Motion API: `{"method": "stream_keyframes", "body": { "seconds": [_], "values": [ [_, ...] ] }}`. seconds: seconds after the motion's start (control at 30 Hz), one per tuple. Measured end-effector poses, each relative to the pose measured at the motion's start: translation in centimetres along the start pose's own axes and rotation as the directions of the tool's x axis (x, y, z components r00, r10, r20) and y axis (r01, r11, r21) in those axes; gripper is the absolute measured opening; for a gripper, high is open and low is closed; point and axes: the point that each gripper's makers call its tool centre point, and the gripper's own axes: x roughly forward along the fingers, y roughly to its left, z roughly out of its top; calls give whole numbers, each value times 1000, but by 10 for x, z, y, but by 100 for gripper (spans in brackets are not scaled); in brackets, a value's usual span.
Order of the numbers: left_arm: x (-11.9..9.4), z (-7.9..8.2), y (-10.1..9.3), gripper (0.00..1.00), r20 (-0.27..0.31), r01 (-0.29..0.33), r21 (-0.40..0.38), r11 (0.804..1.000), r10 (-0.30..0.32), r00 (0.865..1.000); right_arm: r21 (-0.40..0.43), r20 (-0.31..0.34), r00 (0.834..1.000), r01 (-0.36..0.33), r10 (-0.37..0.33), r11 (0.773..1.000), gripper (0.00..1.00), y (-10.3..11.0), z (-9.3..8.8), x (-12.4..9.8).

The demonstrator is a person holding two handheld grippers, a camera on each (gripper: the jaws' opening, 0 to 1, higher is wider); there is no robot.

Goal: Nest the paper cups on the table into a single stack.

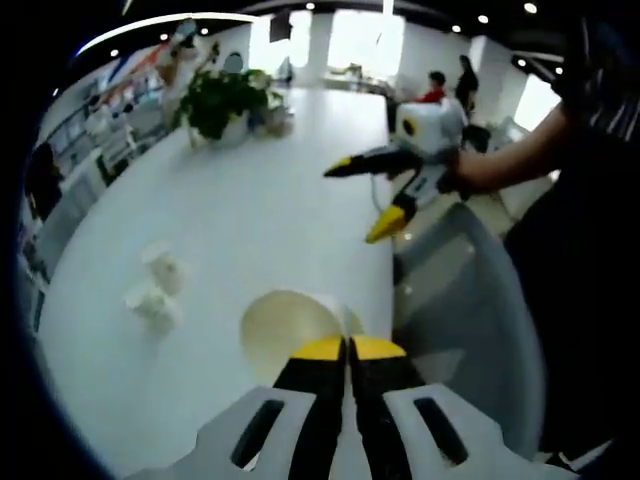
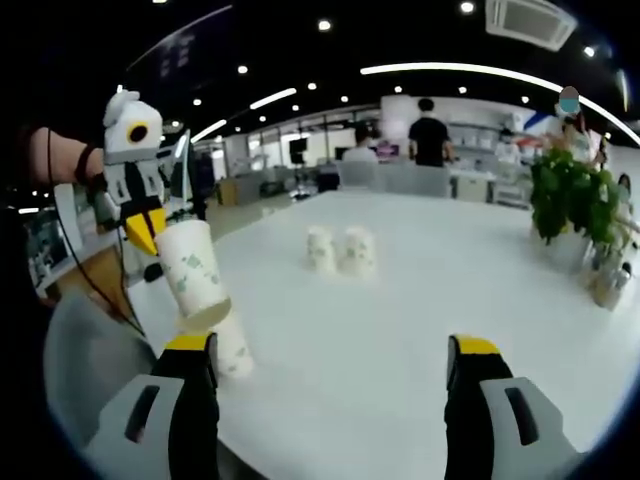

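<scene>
Your left gripper [image 1: 349, 350] is pinched on the rim of a paper cup [image 2: 192, 272], mouth tilted down over a second cup [image 2: 232, 347] just beside your right gripper's left finger. Risk: held cup is off-axis, so its rim could catch and tip the lower one over the table [image 2: 420, 330] edge. Right gripper [image 2: 330, 362] hangs w/ jaws wide apart, level, aimed at two more cups [image 2: 340, 248] well ahead, between its fingers.
</scene>
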Motion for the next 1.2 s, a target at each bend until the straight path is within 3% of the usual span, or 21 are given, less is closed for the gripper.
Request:
{"method": "stream_keyframes", "body": {
  "seconds": [0.57,0.97,1.2],
  "values": [
    [12,-1,2,0,-52,22,42,999,-20,998,11,1,1000,5,-5,1000,93,-2,-1,-3],
    [22,-13,1,0,-113,38,75,996,-29,993,20,-3,1000,11,-11,1000,93,-4,-5,-5],
    [22,-11,5,0,-108,43,111,993,-31,994,20,-3,1000,13,-13,1000,93,-6,-4,-5]
  ]
}}
